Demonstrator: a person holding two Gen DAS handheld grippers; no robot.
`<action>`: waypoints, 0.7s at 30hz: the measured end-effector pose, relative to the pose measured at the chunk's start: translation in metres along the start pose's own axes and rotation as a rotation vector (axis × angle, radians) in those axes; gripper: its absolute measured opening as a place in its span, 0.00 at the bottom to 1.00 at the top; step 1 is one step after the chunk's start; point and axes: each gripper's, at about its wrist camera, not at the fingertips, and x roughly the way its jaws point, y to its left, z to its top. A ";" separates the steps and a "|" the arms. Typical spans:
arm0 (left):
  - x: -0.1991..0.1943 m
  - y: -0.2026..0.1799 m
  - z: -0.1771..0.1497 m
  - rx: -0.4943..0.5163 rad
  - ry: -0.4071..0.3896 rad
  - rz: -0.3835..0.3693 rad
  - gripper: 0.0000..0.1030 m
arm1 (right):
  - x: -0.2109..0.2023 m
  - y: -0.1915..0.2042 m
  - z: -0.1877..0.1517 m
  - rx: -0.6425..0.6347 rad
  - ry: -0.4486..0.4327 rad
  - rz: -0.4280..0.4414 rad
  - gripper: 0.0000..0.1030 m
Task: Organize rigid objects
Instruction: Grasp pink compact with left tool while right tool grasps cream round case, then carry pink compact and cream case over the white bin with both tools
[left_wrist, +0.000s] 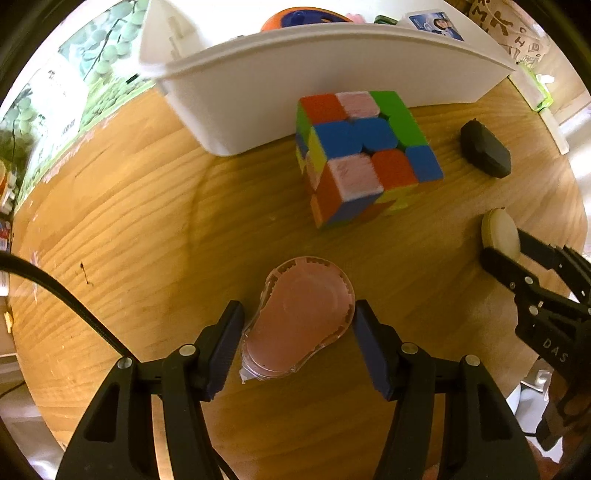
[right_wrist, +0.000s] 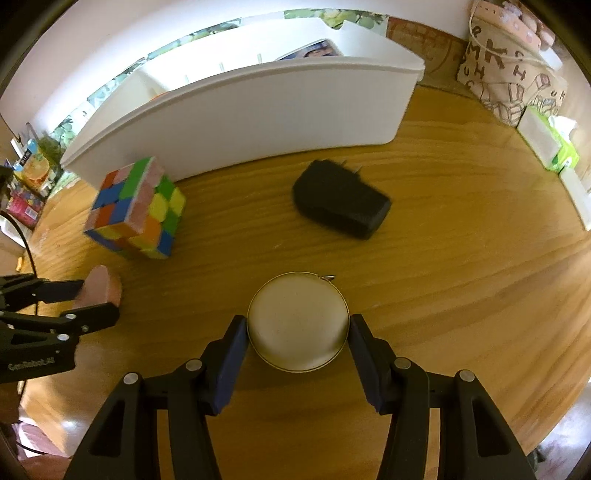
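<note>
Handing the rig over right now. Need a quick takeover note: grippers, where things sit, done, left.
Left gripper: shut on the pink tape dispenser, low over the wooden table.
Right gripper: shut on the round cream tape measure.
Puzzle cube and black adapter lie loose on the table, in front of the white bin.
Done: both grips made; the bin already holds a few things.
Left: probably drop both held items in the bin, then the cube and adapter.
</note>
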 end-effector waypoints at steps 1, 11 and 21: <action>0.000 0.003 -0.003 -0.003 -0.001 -0.006 0.62 | 0.000 0.002 -0.001 0.006 0.005 0.008 0.54; -0.011 0.046 -0.034 -0.079 -0.083 -0.062 0.62 | -0.005 0.047 -0.006 -0.071 0.051 0.054 0.54; -0.046 0.099 -0.042 -0.215 -0.236 -0.048 0.62 | -0.042 0.123 0.003 -0.305 0.011 0.135 0.54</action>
